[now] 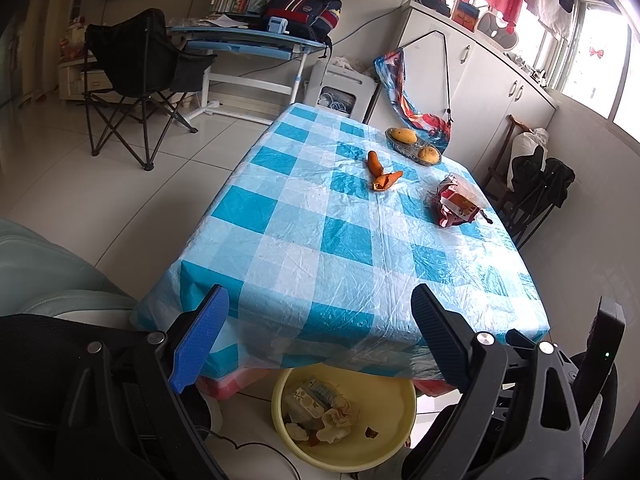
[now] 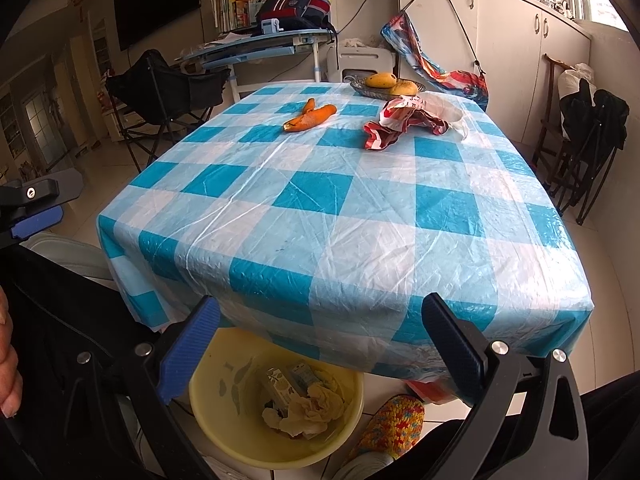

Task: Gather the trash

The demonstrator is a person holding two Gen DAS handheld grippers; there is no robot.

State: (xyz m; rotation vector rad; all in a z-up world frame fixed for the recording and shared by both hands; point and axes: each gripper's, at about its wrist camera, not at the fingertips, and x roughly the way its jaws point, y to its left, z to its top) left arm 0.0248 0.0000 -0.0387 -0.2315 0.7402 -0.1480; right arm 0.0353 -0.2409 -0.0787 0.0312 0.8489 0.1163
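Nearby, folding chair (image 1: 132, 64) (beyond table (image 1: 320, 248))

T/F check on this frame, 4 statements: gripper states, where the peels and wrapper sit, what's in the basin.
1. Both the left gripper and the right gripper are open and empty. True.
2. The orange peels lie in the yellow plastic basin. False: they lie on the blue-and-white checkered tablecloth.
3. The basin already holds crumpled paper and cartons. True.
4. The red-and-white crumpled wrapper sits on the floor. False: it is on the tablecloth.
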